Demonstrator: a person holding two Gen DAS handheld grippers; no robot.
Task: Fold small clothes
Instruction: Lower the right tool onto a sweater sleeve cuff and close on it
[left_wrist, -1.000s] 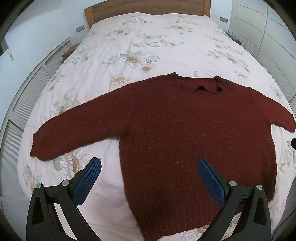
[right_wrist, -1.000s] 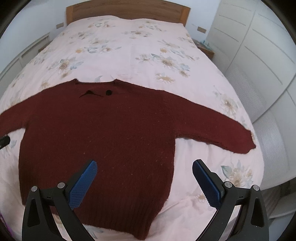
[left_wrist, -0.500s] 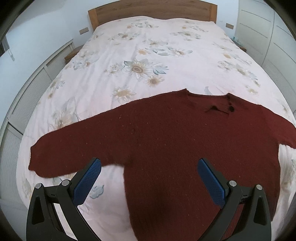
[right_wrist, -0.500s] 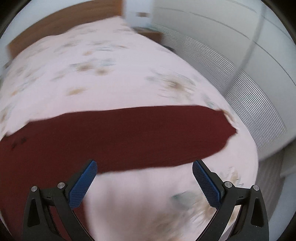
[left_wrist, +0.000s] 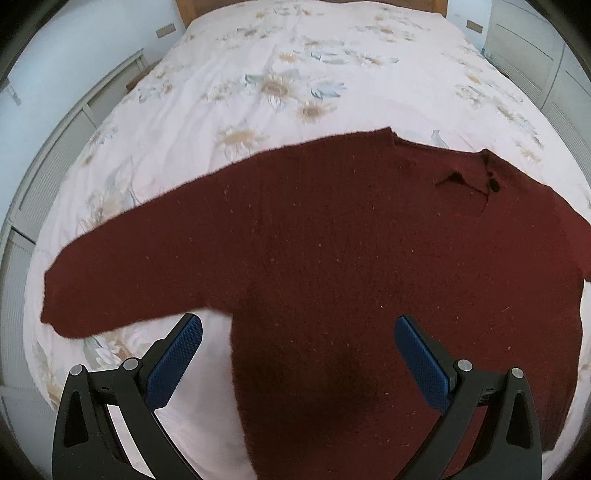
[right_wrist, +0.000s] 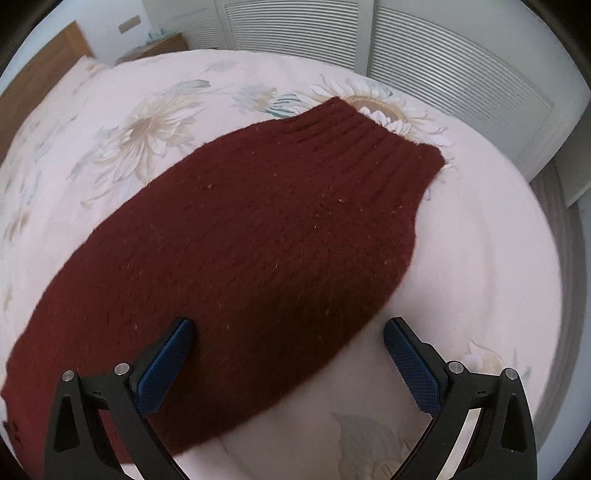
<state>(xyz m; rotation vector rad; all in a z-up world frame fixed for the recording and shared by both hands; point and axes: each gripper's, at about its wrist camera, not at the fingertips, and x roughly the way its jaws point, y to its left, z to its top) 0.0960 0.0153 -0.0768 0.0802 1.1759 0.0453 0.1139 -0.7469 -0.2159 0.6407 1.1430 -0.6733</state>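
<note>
A dark red knit sweater (left_wrist: 351, 258) lies flat and spread on the floral bed sheet (left_wrist: 258, 74), its collar toward the headboard. Its left sleeve (left_wrist: 110, 273) stretches out to the left. My left gripper (left_wrist: 297, 332) is open and empty, hovering above the sweater's body near the left armpit. In the right wrist view the sweater's right sleeve (right_wrist: 258, 240) runs up to its ribbed cuff (right_wrist: 376, 140). My right gripper (right_wrist: 288, 334) is open and empty, low over the middle of that sleeve.
The wooden headboard (left_wrist: 436, 5) is at the far end. White louvred wardrobe doors (right_wrist: 424, 55) stand close past the bed's right edge. A bedside table (right_wrist: 162, 44) is by the headboard. A white panelled wall (left_wrist: 48, 166) runs along the left.
My right gripper has swung right and dropped toward the right sleeve, which now fills its view. My left gripper has moved forward and lower over the sweater's body.
</note>
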